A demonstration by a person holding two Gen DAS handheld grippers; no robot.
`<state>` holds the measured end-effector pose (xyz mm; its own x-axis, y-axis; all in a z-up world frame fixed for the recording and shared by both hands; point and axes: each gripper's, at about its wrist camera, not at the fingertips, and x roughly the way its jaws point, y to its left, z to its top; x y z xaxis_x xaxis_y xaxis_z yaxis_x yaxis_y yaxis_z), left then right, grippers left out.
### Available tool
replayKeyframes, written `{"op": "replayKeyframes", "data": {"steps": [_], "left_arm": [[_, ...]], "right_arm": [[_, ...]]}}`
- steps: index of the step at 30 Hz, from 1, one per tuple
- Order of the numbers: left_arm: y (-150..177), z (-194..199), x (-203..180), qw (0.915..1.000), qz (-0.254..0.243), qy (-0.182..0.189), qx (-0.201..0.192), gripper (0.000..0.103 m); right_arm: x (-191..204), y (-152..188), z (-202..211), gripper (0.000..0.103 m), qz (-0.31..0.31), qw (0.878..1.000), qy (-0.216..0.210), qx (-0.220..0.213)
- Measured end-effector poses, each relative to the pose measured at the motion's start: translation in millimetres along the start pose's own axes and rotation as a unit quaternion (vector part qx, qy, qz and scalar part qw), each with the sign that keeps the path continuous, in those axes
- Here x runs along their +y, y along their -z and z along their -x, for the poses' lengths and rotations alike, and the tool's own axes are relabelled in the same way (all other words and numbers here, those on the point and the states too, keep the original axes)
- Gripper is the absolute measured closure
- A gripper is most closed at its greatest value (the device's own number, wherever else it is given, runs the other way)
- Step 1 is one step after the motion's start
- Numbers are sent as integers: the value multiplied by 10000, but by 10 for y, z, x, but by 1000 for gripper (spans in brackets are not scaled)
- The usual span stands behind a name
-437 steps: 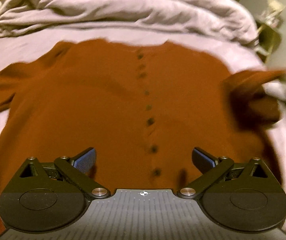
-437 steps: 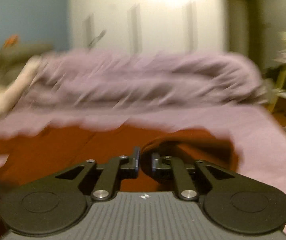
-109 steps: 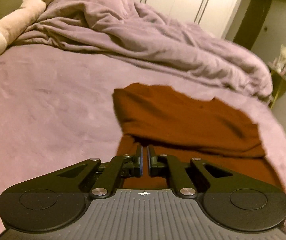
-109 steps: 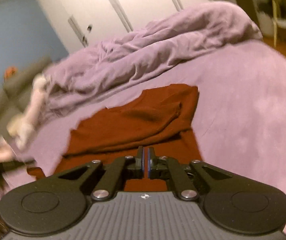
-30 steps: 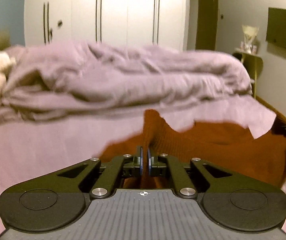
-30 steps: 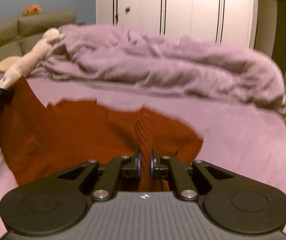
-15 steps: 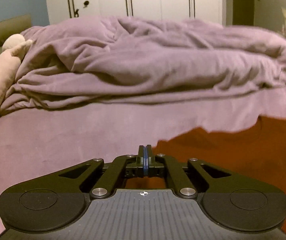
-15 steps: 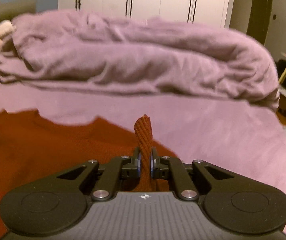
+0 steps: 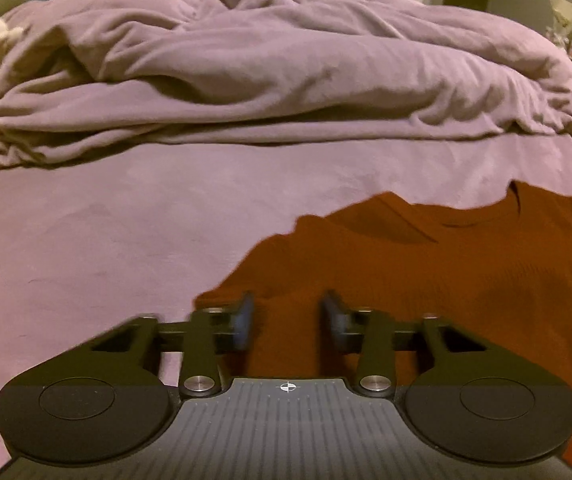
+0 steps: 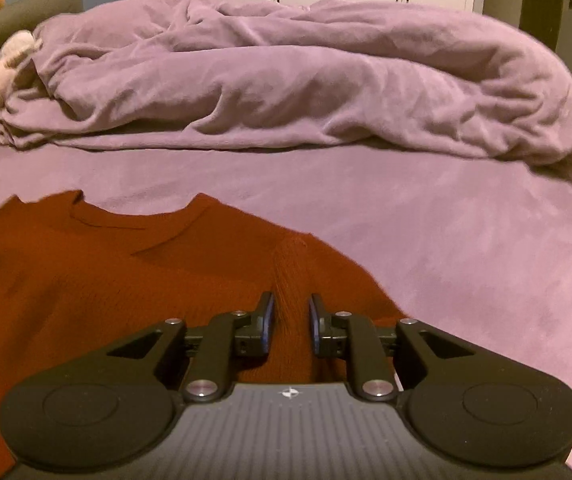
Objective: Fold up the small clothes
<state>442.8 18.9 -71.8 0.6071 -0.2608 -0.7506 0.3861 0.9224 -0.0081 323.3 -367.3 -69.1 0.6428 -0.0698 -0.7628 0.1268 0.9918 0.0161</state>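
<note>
The rust-red sweater [image 9: 426,280] lay folded on the purple bed [image 9: 106,240], in front of a heaped-up blanket [image 9: 286,72]. The left gripper [image 9: 288,320] hung over the sweater's left edge. Its jaws had just been opening and stood apart, with nothing pressed between them. The right gripper [image 10: 289,320] hung over the sweater's right edge. Its jaws had just been opening too. A ridge of the knit sat between them, let go.

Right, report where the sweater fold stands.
Done: the rust sweater lies folded over on the purple bedspread. In hand: the left gripper and right gripper have just been opening, pads clear of the fabric between them. Left: probably smoothing the ridge by the right gripper, perhaps another fold.
</note>
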Motion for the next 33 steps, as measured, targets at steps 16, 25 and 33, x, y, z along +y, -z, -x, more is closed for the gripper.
{"op": "replayKeyframes", "data": {"steps": [16, 25, 33], "left_arm": [[-415, 400, -171, 9863, -75, -960, -1338, 93], [-25, 247, -532, 9911, -528, -1044, -630, 51], [98, 284, -827, 9919, -783, -884, -460, 35]], "right_arm": [[166, -394, 194, 95, 249, 9890, 777, -1232], [407, 55, 243, 82, 366, 9948, 429, -851], [424, 502, 457, 82, -56, 9973, -102, -723]]}}
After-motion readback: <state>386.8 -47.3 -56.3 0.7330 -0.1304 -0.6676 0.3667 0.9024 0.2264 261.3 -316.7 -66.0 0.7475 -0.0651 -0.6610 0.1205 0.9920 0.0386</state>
